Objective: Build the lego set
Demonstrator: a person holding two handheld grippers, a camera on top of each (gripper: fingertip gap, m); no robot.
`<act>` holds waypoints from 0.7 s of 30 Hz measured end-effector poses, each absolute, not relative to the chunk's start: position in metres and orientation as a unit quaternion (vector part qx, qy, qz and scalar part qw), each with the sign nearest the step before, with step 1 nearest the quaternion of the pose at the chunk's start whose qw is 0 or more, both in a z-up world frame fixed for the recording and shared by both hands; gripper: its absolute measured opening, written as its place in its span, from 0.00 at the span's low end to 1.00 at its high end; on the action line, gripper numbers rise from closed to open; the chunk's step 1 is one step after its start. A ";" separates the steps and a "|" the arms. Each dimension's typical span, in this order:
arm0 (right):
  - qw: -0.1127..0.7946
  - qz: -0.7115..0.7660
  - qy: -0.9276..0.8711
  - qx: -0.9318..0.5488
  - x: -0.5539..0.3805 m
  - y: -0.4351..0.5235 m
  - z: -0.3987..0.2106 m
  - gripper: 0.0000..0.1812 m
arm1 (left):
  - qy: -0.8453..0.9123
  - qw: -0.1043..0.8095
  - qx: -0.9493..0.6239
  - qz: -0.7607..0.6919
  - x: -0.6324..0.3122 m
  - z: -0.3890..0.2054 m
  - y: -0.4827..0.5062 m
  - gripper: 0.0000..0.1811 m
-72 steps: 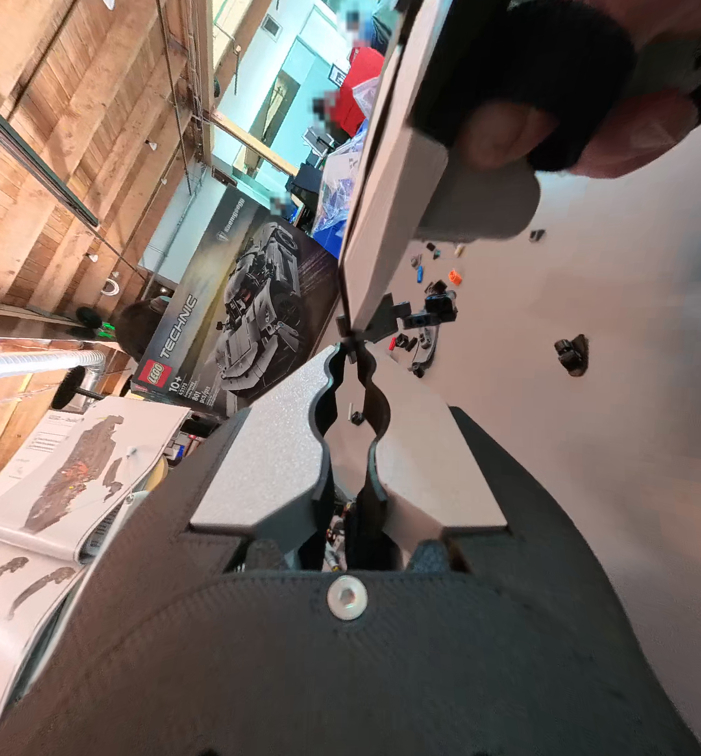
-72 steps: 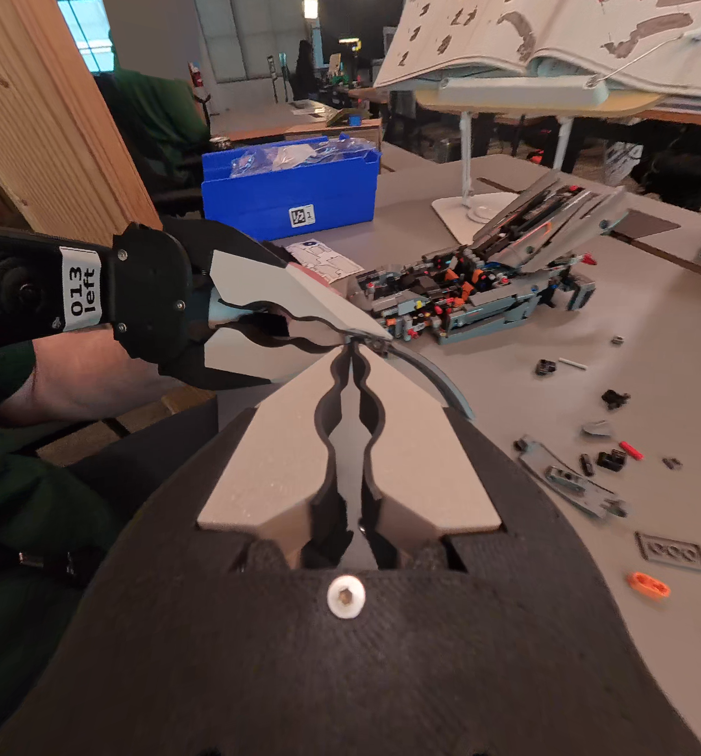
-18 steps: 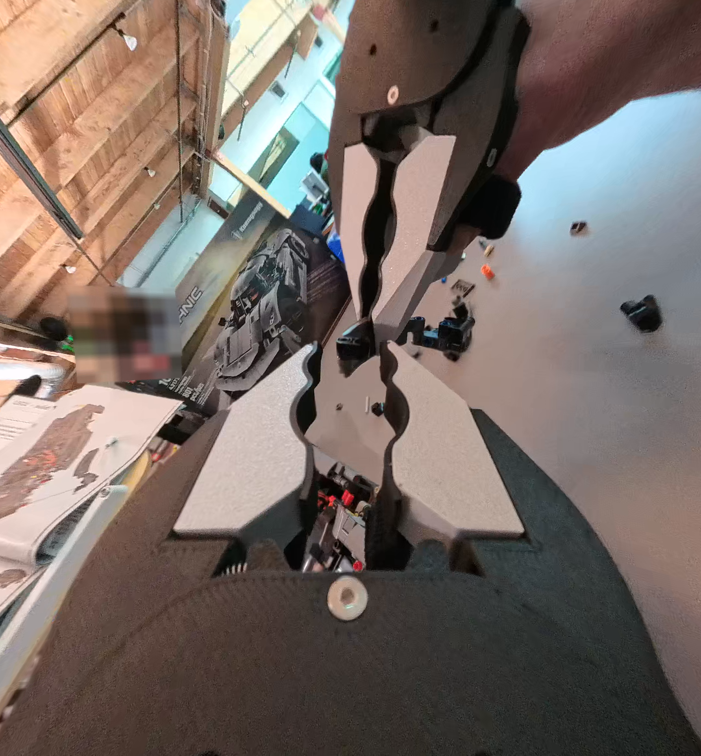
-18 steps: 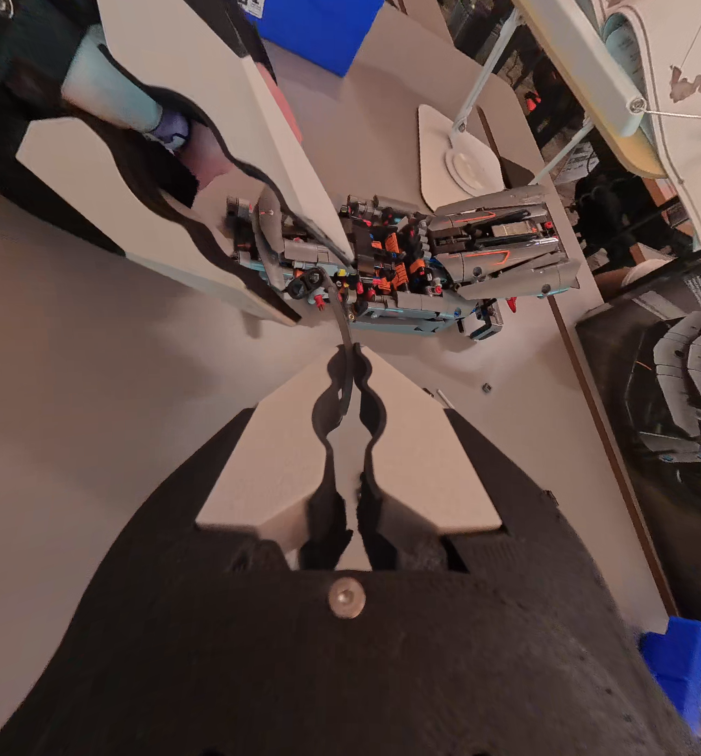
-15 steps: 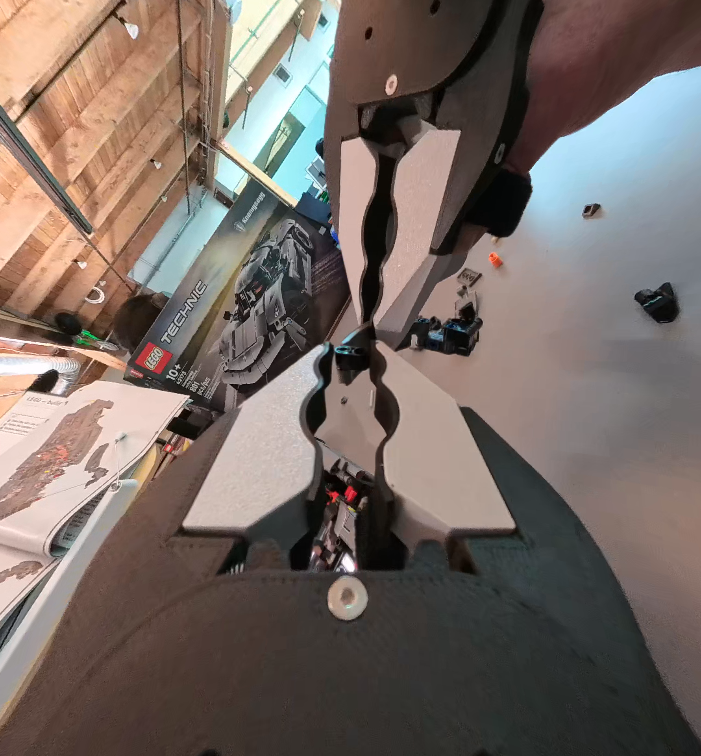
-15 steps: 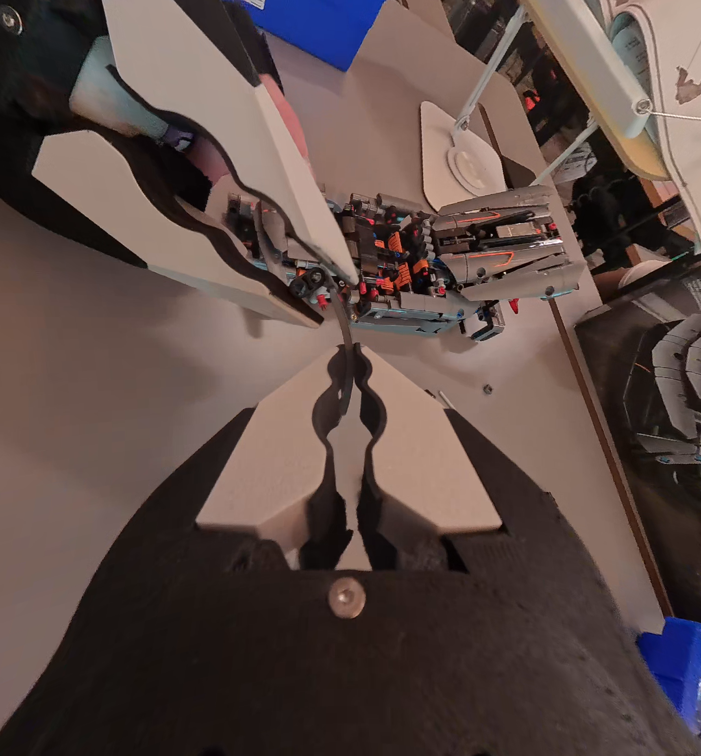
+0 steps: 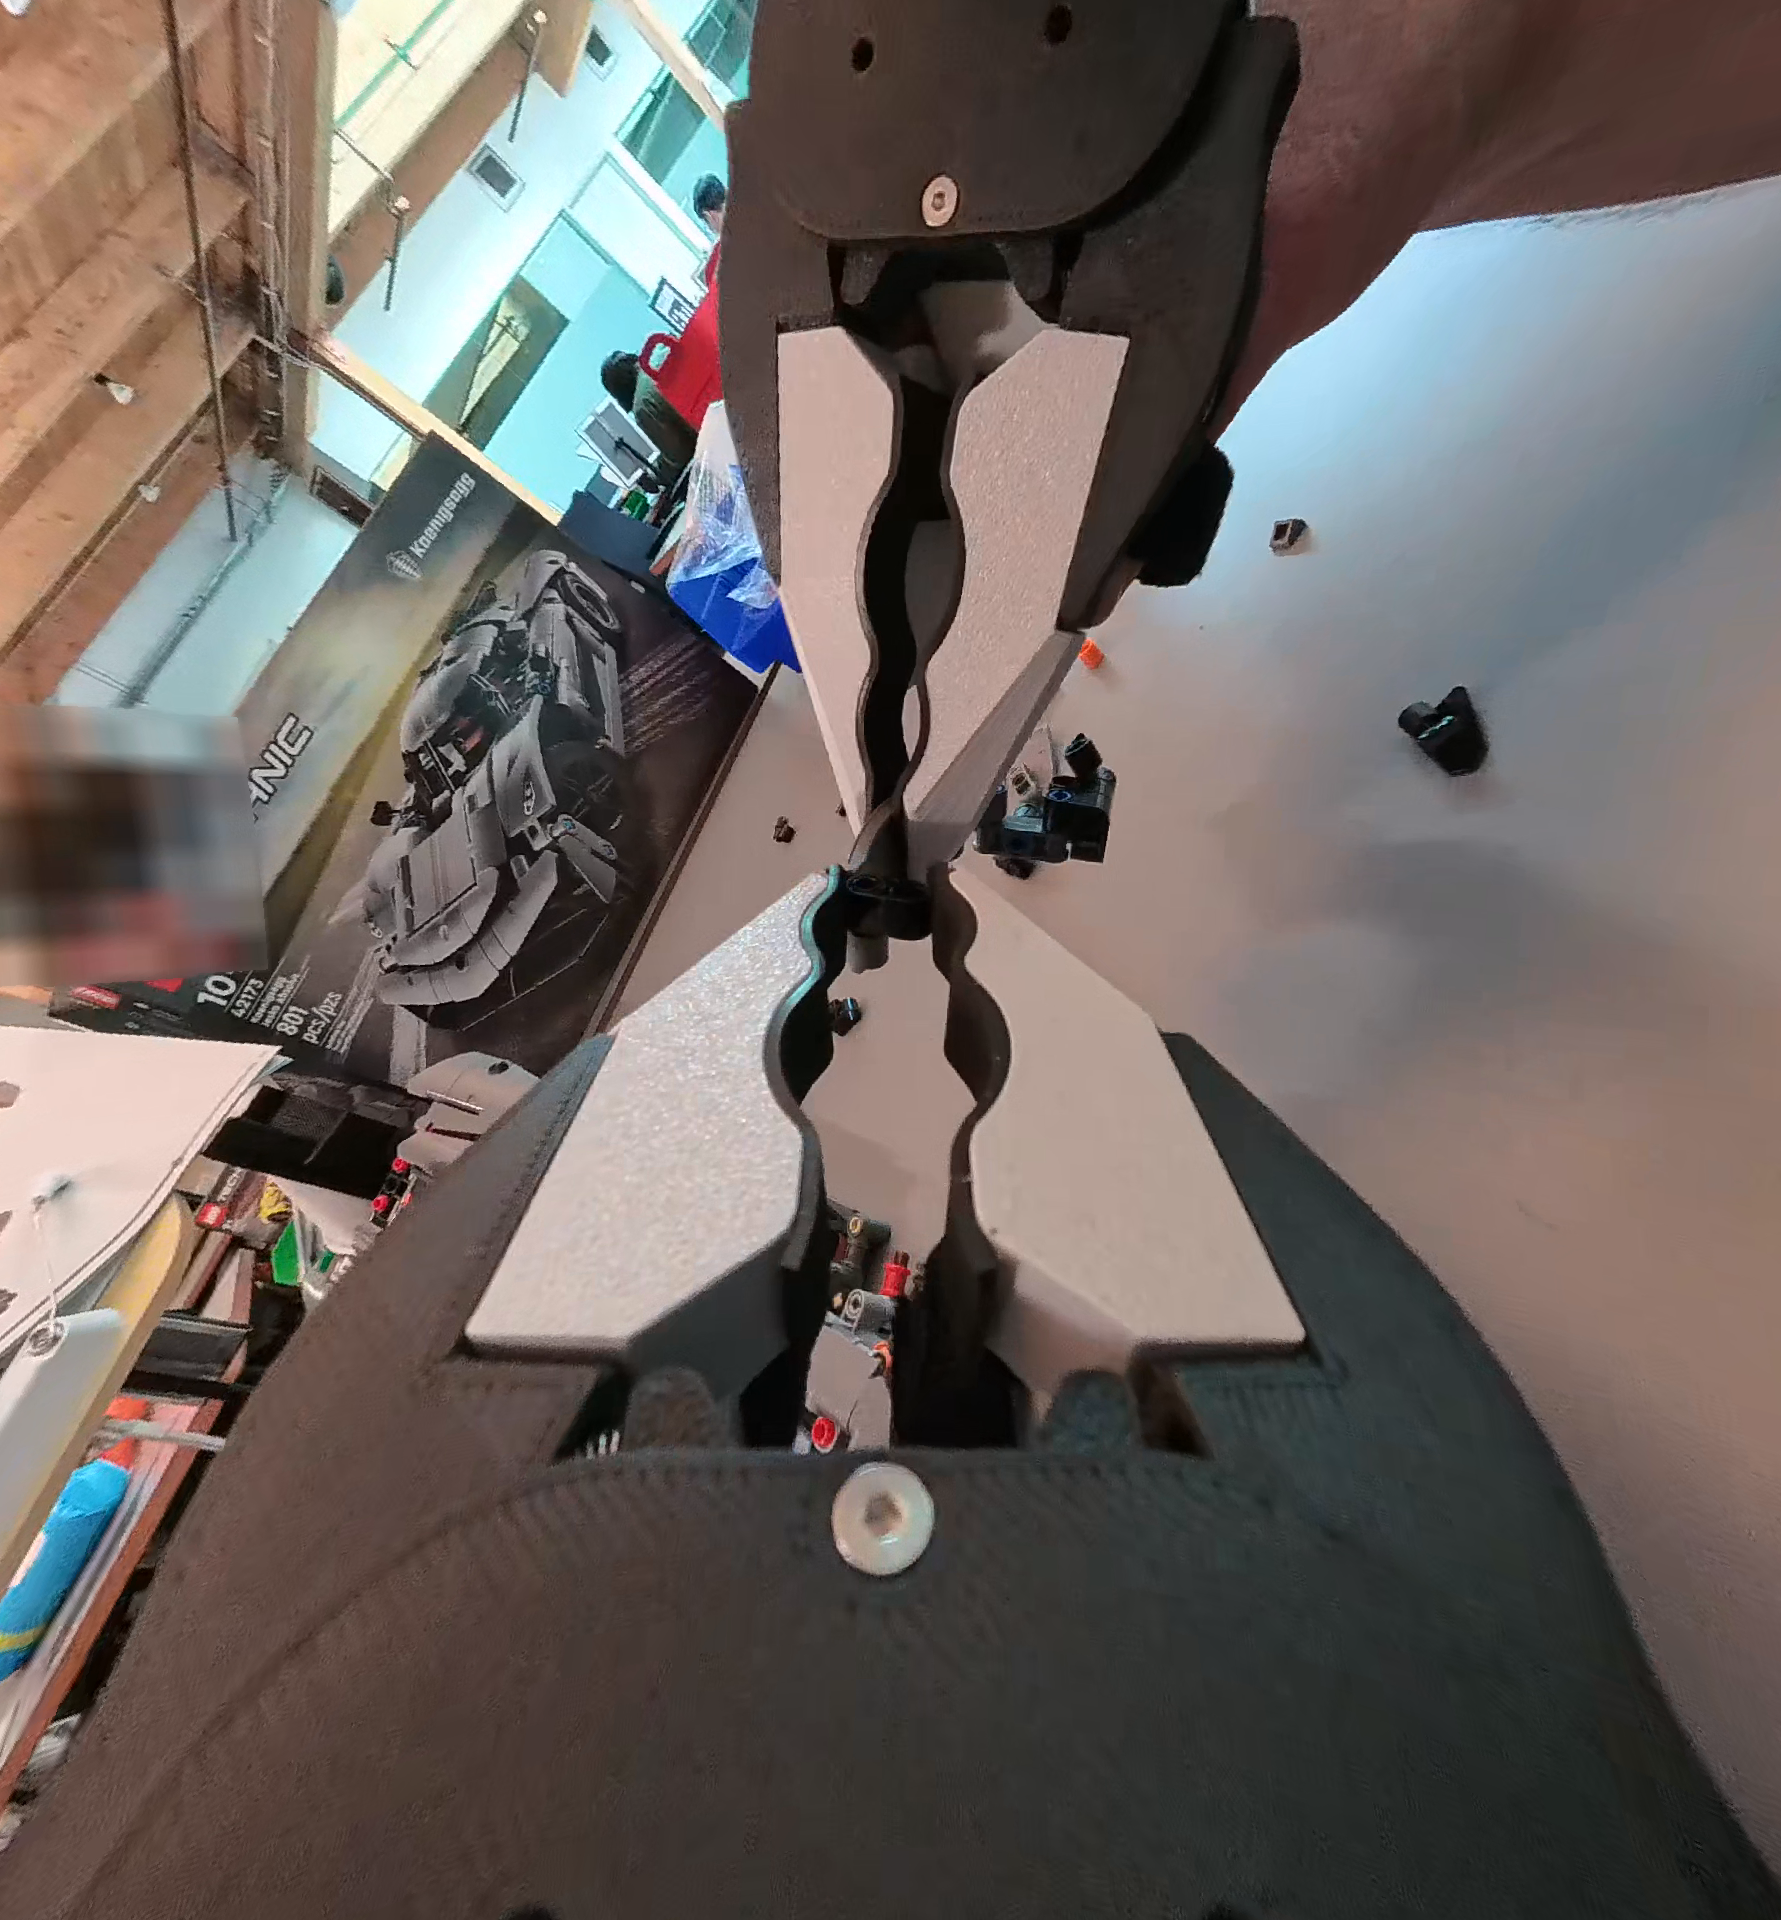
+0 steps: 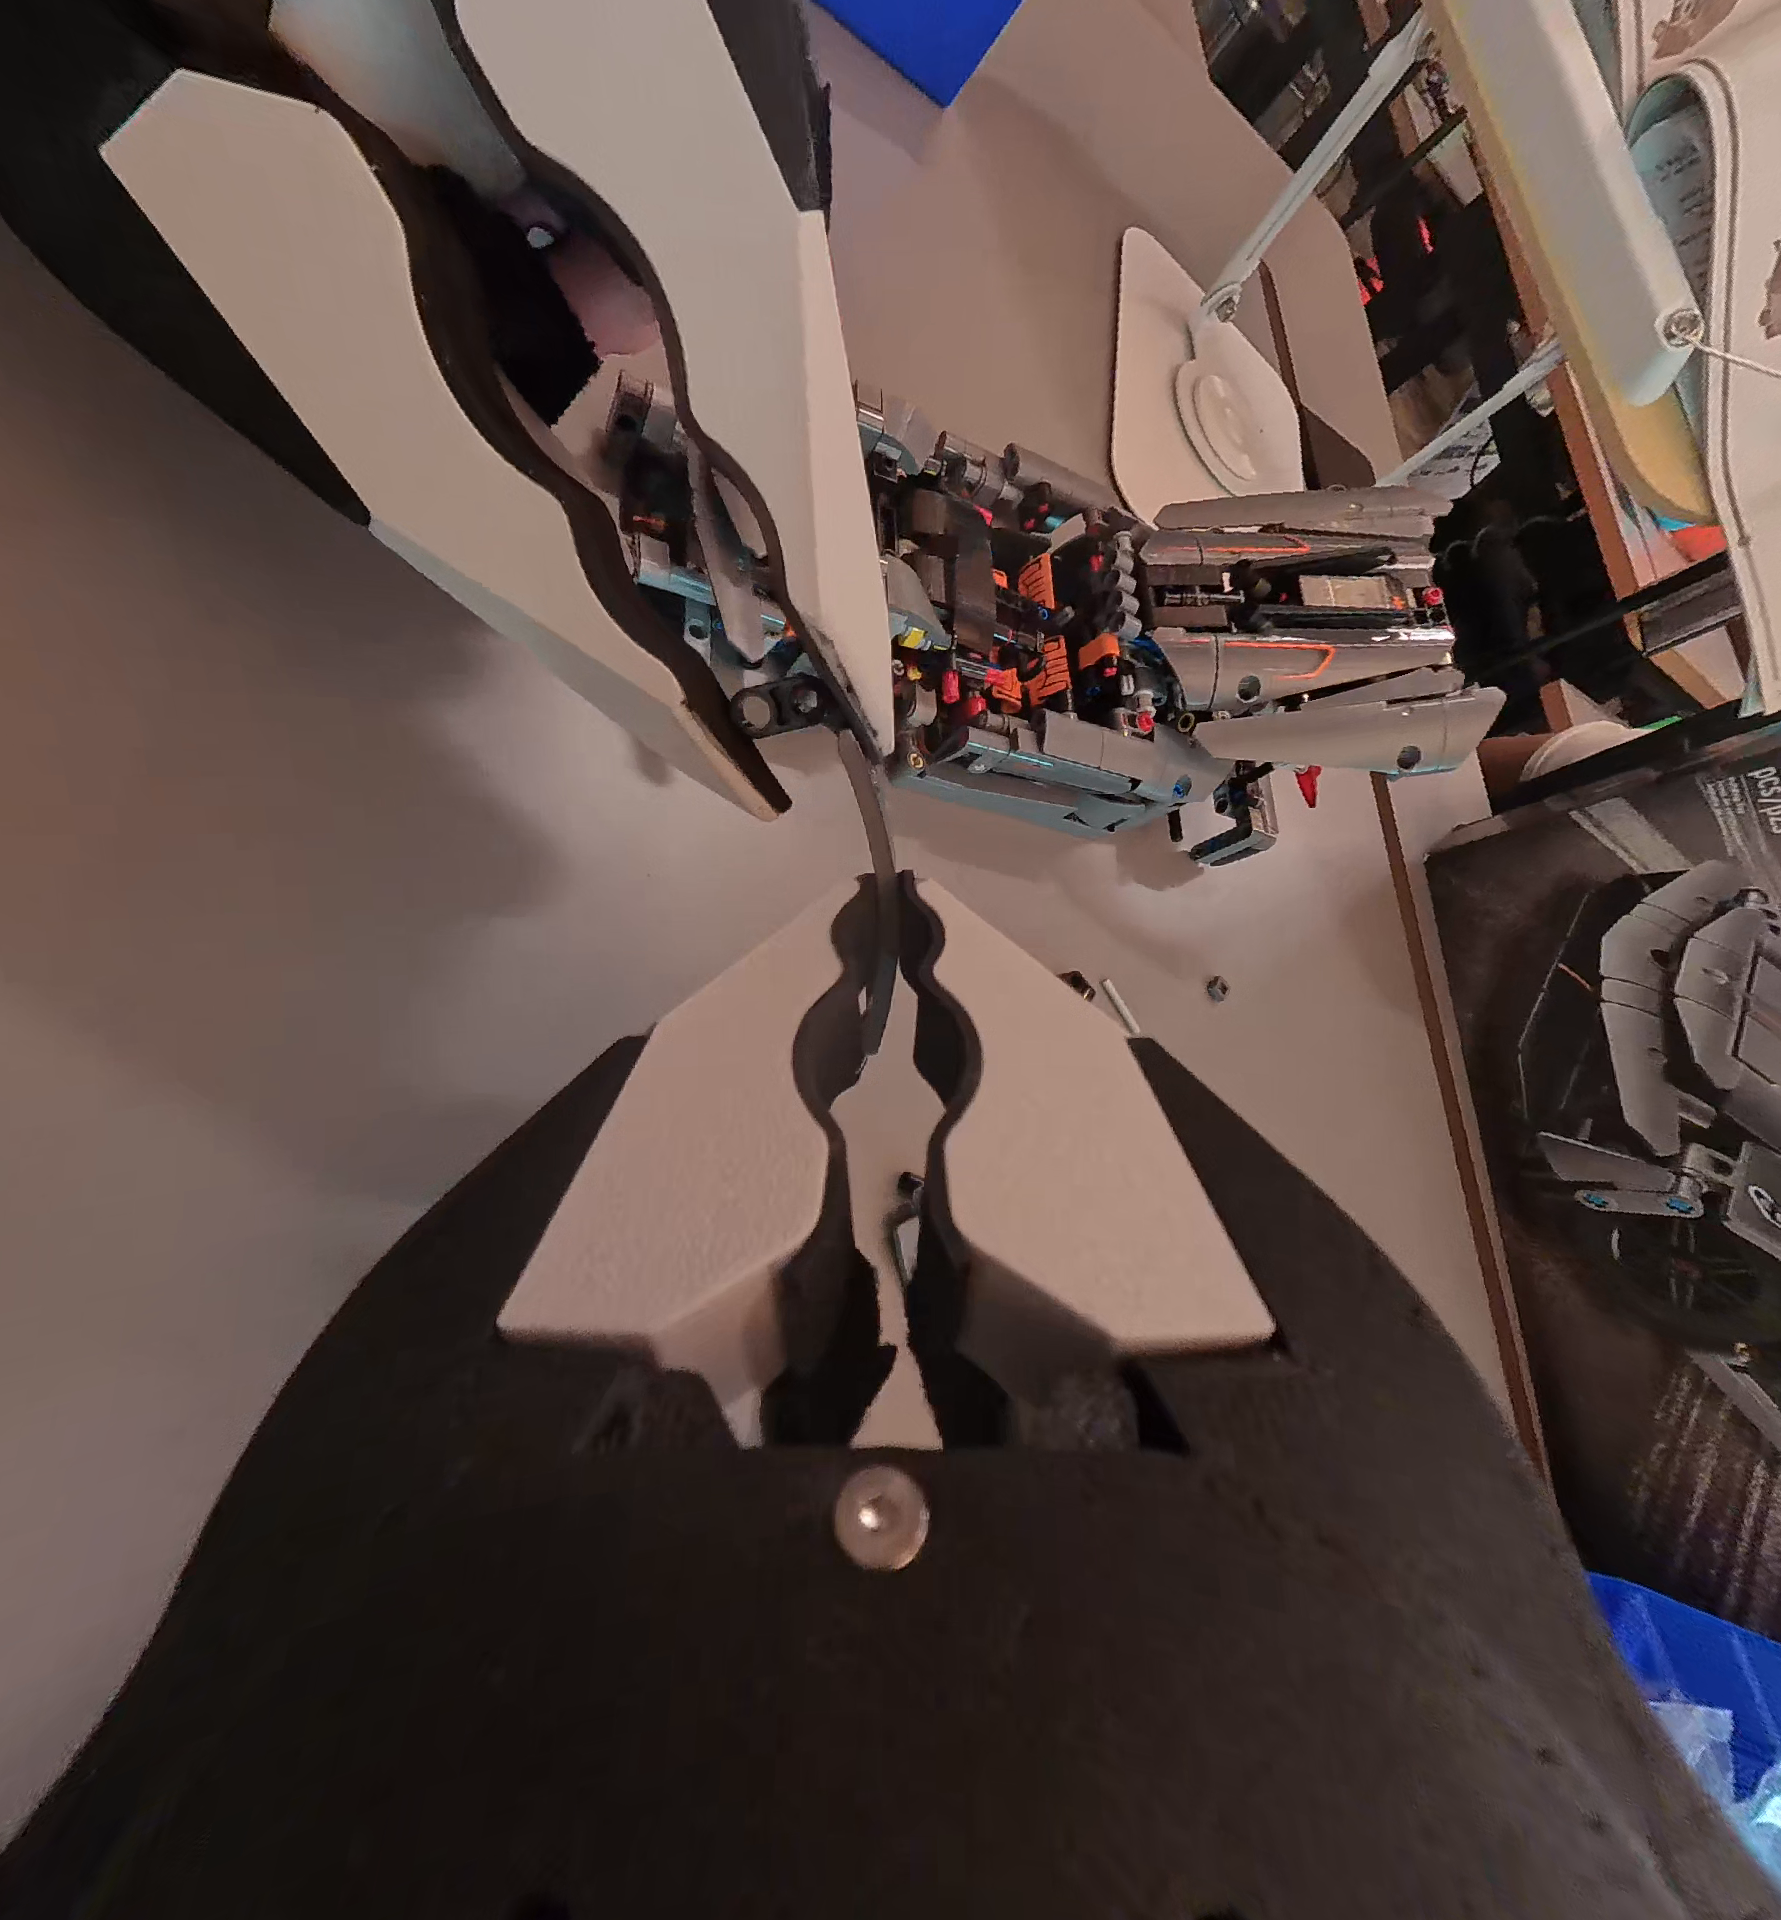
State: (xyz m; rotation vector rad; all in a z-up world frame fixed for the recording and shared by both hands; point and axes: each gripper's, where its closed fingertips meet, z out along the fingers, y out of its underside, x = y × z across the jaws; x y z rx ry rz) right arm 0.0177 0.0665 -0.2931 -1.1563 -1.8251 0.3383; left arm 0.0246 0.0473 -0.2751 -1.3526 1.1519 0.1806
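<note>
Step in hand looks like joining two small parts in mid-air above the counter (image 8: 242, 935), tool tip to tool tip. The right tool (image 8: 881, 883) is clamped on a thin dark curved strip (image 8: 873, 831), which runs from between its tips up to a small black connector with holes (image 8: 782, 707). The left tool (image 7: 881, 904) is nearly closed and pinches that black connector at its tips; the gap behind the tips is still visible, so only the very ends bear on it. In the left wrist view the right tool (image 7: 901, 821) comes in from the top, its tips right against the connector.

The half-built lego car (image 8: 1125, 644) lies on the counter just behind the two tools, grey panels toward the right, well clear of both grips. Loose pieces (image 7: 1052, 810) are scattered farther off on the counter, and the set box (image 8: 1696, 1091) stands at the right edge.

Next move probably needs the strip end pressed squarely into the connector while both grips hold firm; a slanted push could bend the strip or pop the connector out.
</note>
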 end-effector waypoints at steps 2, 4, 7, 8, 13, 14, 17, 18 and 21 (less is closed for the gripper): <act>0.463 0.134 -0.742 -0.467 0.018 0.066 -0.293 0.00 | 0.498 0.633 -0.587 0.082 0.025 -0.274 0.047 0.07; 0.468 0.136 -0.739 -0.464 0.018 0.066 -0.292 0.00 | 0.487 0.644 -0.584 0.086 0.024 -0.270 0.048 0.12; 0.475 0.138 -0.736 -0.463 0.018 0.067 -0.291 0.00 | 0.468 0.660 -0.580 0.090 0.019 -0.264 0.048 0.19; 0.477 0.136 -0.734 -0.464 0.019 0.068 -0.291 0.00 | 0.463 0.663 -0.581 0.089 0.017 -0.263 0.048 0.20; 0.511 0.129 -0.710 -0.467 0.019 0.077 -0.281 0.00 | 0.440 0.679 -0.582 0.081 0.012 -0.257 0.049 0.24; 0.519 0.128 -0.703 -0.469 0.020 0.080 -0.279 0.00 | 0.435 0.683 -0.582 0.079 0.011 -0.256 0.049 0.25; 0.530 0.134 -0.690 -0.474 0.021 0.085 -0.274 0.00 | 0.421 0.686 -0.589 0.076 0.008 -0.254 0.052 0.26; 0.534 0.134 -0.686 -0.476 0.022 0.087 -0.273 0.00 | 0.414 0.687 -0.593 0.073 0.006 -0.254 0.052 0.25; 0.541 0.138 -0.676 -0.481 0.024 0.091 -0.271 0.00 | 0.399 0.686 -0.606 0.049 0.002 -0.256 0.054 0.26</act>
